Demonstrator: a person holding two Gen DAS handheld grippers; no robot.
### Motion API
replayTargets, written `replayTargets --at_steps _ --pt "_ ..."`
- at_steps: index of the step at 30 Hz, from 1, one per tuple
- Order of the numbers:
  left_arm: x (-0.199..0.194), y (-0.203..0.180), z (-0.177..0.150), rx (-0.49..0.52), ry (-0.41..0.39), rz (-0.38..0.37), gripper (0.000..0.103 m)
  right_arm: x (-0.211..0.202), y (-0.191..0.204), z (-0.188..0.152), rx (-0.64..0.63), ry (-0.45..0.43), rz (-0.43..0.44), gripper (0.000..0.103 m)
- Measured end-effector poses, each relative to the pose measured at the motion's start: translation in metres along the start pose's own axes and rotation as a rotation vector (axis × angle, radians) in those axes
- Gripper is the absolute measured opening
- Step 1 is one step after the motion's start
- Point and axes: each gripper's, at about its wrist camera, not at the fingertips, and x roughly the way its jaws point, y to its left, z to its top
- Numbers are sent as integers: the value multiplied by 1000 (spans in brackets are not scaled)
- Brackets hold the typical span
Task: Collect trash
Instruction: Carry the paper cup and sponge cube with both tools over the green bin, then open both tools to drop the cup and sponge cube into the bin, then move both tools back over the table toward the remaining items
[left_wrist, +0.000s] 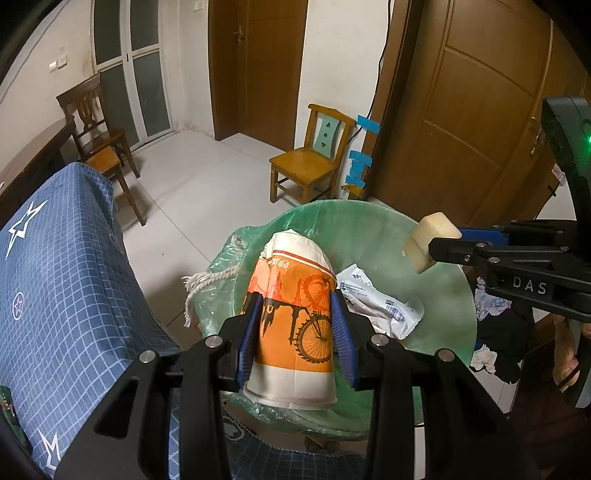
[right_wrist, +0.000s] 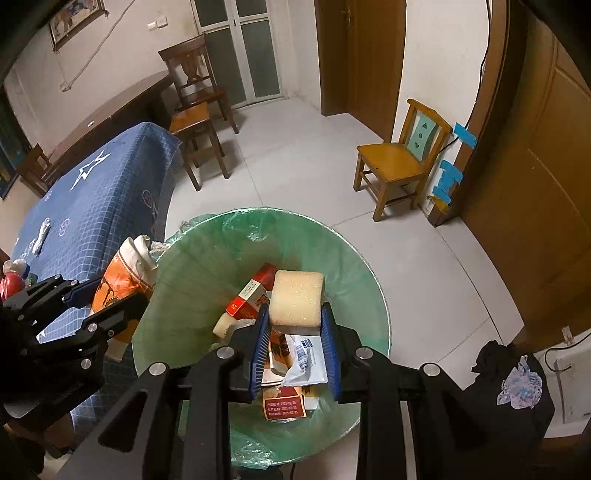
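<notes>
Left gripper (left_wrist: 295, 325) clenched on orange paper cup (left_wrist: 291, 325), cup tilted over near rim of green-lined trash bin (left_wrist: 443, 295). Right gripper (right_wrist: 295, 336) grasping pale sponge (right_wrist: 297, 299) above bin opening. Below sponge: red cartons (right_wrist: 247, 299), white wrapper (right_wrist: 306, 358). Left of left gripper: blue checked cloth (left_wrist: 66, 277).

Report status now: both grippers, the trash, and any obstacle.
Left gripper shut on paper cup. Right gripper shut on sponge. Both over green-lined bin. Nothing in the way.
</notes>
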Motion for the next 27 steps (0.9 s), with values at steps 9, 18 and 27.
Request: replayTargets --at_steps 9,18,27 --pt "2 -5 0 1 1 7 36 2 1 0 7 -1 5 28" --pt "4 -10 1 5 6 23 47 3 2 -3 13 -11 10 46" --pt "2 -8 -3 -4 3 51 64 0 -1 -8 32 -29 22 55"
